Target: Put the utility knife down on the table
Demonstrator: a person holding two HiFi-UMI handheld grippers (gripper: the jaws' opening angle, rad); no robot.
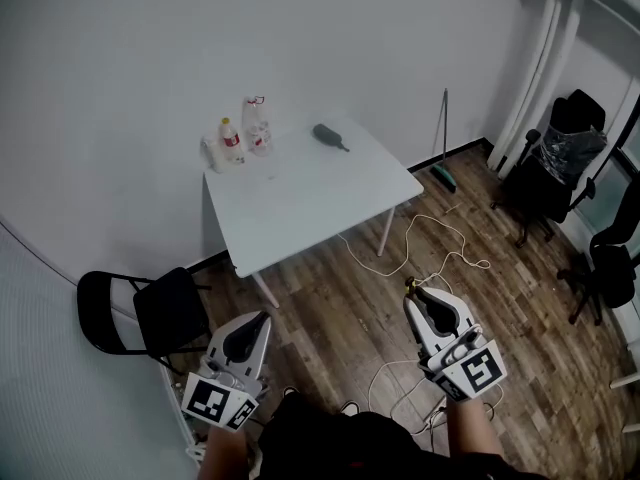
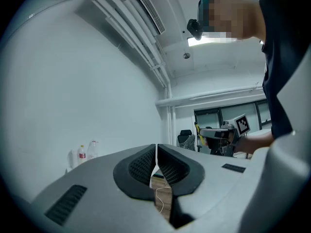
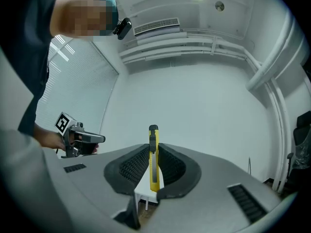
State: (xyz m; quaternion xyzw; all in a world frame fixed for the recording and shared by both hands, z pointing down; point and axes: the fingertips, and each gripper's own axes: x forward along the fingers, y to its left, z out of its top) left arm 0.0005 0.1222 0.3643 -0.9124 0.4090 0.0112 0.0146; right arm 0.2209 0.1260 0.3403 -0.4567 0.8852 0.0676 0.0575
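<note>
White table [image 1: 310,193] holds red-labelled bottles [image 1: 257,128]; right claw [image 3: 154,155] grips utility knife [image 3: 153,136], left claw [image 2: 156,152] clenched.

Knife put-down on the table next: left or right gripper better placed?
Right. The right gripper is clamped on the yellow utility knife; the left gripper has its jaws together with nothing in them. Both are about equally short of the white table.
</note>
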